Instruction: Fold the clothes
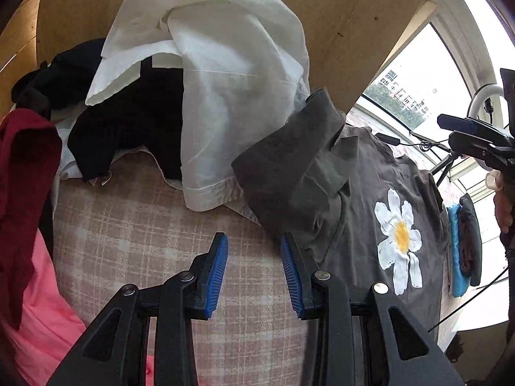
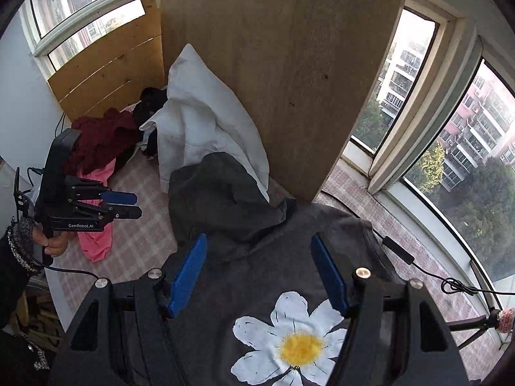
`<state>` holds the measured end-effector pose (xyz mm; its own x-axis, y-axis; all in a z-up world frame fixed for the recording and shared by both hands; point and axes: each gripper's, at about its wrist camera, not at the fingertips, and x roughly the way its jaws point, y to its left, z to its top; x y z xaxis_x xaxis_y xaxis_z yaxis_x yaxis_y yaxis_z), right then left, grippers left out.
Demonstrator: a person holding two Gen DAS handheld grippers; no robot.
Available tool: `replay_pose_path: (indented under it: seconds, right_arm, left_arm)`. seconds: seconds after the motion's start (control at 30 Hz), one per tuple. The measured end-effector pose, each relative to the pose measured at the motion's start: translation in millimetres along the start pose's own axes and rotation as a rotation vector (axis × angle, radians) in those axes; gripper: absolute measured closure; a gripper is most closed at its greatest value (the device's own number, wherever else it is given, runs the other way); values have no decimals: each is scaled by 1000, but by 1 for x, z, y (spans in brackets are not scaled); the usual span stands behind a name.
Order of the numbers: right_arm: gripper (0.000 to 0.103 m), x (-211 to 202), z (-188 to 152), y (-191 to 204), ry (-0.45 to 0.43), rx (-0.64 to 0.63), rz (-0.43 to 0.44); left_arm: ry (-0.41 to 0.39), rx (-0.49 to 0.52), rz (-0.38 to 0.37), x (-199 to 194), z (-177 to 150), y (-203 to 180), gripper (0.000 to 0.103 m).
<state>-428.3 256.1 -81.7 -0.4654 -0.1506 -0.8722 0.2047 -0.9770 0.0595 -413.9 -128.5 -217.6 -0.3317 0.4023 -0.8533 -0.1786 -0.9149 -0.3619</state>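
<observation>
Tongs (image 2: 257,276) agape over daisy T-shirt (image 2: 257,305); nothing between pads

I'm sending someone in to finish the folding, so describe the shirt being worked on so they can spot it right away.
Start at the tall wooden panel standing on the checked blanket. In front of it, toward the window side, lies the grey T-shirt. Unlike the white, black, maroon and pink clothes piled nearby, it bears a big white daisy with a yellow centre.

soft daylight from blown-out windows (image 2: 450,148); sharp frames, fisheye bending, dark corners.
</observation>
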Motion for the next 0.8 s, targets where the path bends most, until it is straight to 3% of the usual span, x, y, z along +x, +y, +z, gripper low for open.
replay_pose_path:
  seconds: [0.23, 0.43, 0.5, 0.53, 0.57, 0.6, 0.63, 0.8]
  right_arm:
    - [37, 101, 47, -18, 82, 12, 196]
    - [37, 138, 46, -17, 145, 20, 301]
    - [37, 143, 46, -10, 153, 7, 324]
    - [45, 142, 46, -4, 150, -13, 329]
    - [73, 139, 45, 3, 148, -45, 320]
    - [87, 135, 45, 10, 144, -76, 311]
    - [92, 128, 43, 15, 127, -100, 297]
    - [92, 93, 26, 29, 52, -203, 257]
  left_arm:
    - [-9, -30, -96, 27, 19, 13, 69]
    - [-4, 15, -81, 39, 28, 7, 66]
    - [-4, 23, -78, 41, 28, 6, 70]
    - [-16, 28, -69, 39, 28, 4, 79]
    - [-30, 33, -59, 36, 27, 3, 91]
    - [-42, 42, -62, 31, 25, 0, 92]
    - [-54, 51, -67, 26, 23, -2, 92]
    - [-34, 124, -115, 10, 5, -18, 92]
